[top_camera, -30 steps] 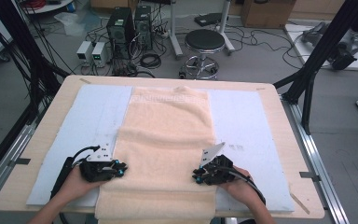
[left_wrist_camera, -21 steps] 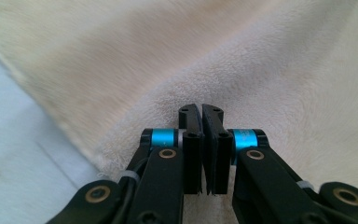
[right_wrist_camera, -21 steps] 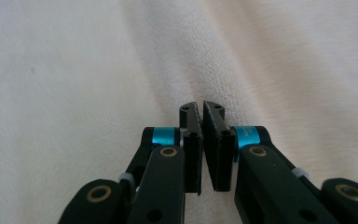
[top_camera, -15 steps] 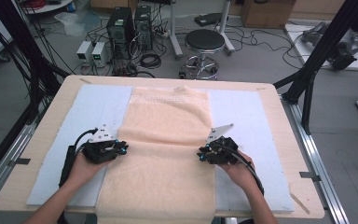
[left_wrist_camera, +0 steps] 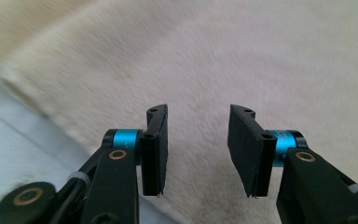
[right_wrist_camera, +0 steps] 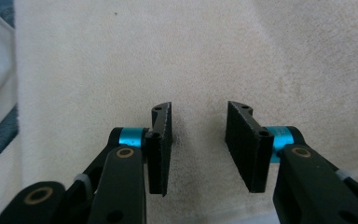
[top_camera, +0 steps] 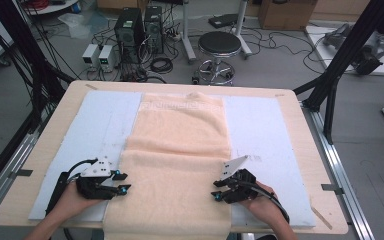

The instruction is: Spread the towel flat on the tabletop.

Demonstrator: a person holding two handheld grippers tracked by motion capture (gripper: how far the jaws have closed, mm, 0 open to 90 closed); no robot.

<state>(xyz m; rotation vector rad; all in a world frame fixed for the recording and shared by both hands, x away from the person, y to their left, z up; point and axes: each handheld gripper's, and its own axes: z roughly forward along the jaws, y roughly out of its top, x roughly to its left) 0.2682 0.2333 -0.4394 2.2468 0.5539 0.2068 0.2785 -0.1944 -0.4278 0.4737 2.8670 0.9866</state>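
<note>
A long peach towel (top_camera: 180, 145) lies flat down the middle of the table, with a soft crease across it about halfway. My left gripper (top_camera: 121, 182) rests at the towel's left edge near the front and points inward. My right gripper (top_camera: 217, 190) sits at its right edge and faces the left one. In the left gripper view the left gripper (left_wrist_camera: 198, 121) is open over the towel (left_wrist_camera: 261, 56), its jaws having just been opening with nothing between them. In the right gripper view the right gripper (right_wrist_camera: 199, 116) is open the same way over the towel (right_wrist_camera: 214, 46).
A pale blue mat (top_camera: 260, 130) covers the wooden table (top_camera: 55, 135) under the towel. Black frame posts (top_camera: 340, 65) stand at the table's far corners. A stool (top_camera: 220, 47) and computer boxes (top_camera: 130, 30) sit on the floor beyond the far edge.
Both grippers slid up the table along the towel's edges, then came back toward the front edge. Their jaws now stand apart.
</note>
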